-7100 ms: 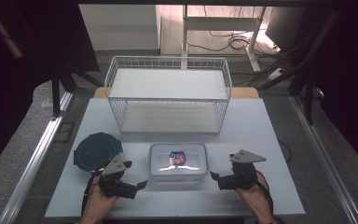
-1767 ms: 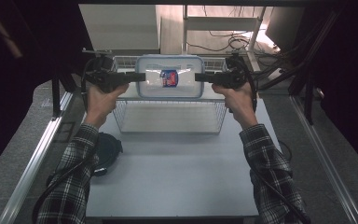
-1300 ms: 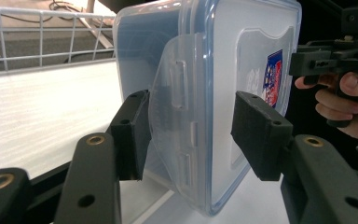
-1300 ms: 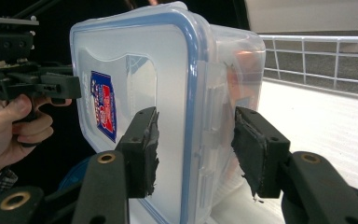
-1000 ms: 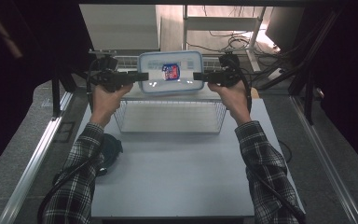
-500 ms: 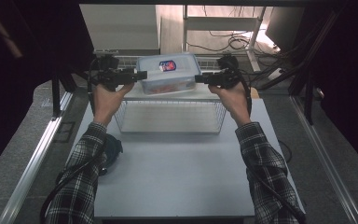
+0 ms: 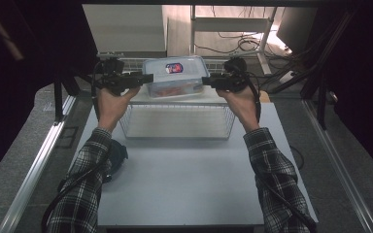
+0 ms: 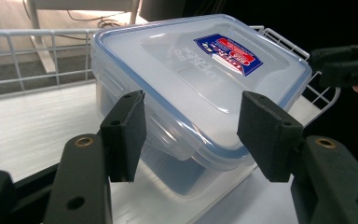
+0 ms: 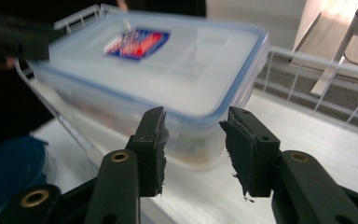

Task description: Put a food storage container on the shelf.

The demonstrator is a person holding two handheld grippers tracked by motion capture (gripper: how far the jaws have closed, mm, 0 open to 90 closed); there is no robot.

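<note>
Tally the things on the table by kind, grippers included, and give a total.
Plastic box with lid: 1
Wire basket: 1
Dark blue round thing: 1
Grippers: 2, left gripper and right gripper
Total: 5

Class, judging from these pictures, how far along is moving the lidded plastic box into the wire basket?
Done: the plastic box sits tilted in the wire basket, lid on. In hand: nothing; left gripper and right gripper stand open at the box's ends. Left: drawing both grippers away, perhaps levelling the box.
</note>
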